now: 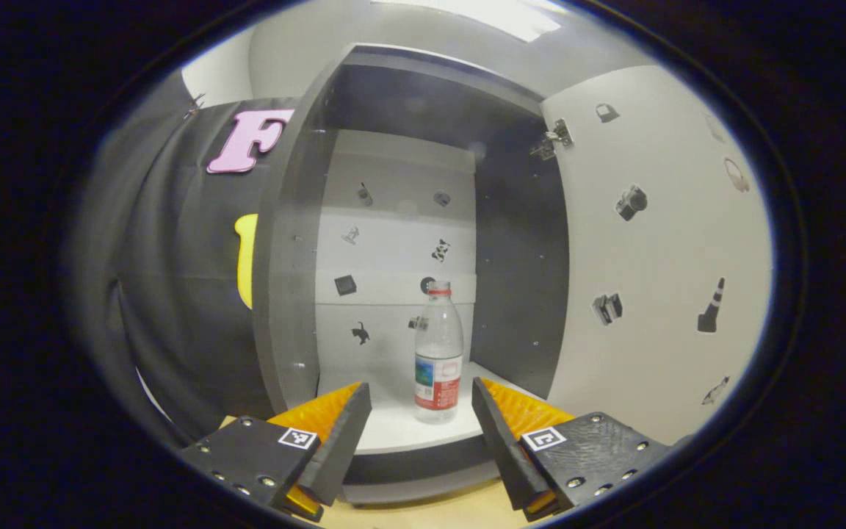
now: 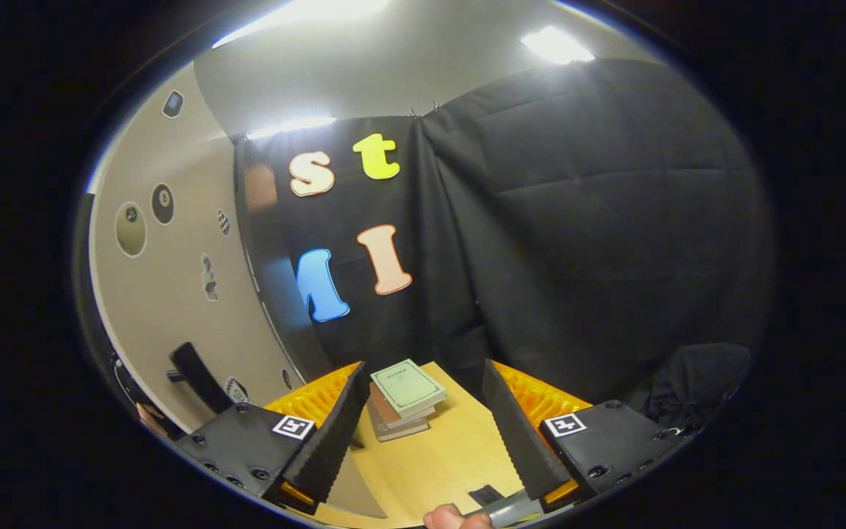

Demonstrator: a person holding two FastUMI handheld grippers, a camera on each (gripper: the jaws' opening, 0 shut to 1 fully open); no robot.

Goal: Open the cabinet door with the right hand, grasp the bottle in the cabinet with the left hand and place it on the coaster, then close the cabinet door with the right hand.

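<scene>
A clear plastic bottle (image 1: 438,353) with a red cap and a red label stands upright on the white floor of the open cabinet (image 1: 291,294). The white cabinet door (image 1: 658,257) is swung wide to the right. My left gripper (image 1: 421,411) is open in front of the cabinet's lower edge, and the bottle stands farther in, in line with the gap between the fingers. My right gripper (image 2: 423,400) is open with nothing in it, over the wooden table. The door's outer face (image 2: 173,294) and its black handle (image 2: 199,378) lie just left of it.
A stack of books (image 2: 401,397) lies on the wooden table (image 2: 445,455) beyond the right gripper. Black cloth walls stand behind the table and left of the cabinet. A fingertip (image 2: 452,518) and a grey object (image 2: 515,505) show at the bottom edge.
</scene>
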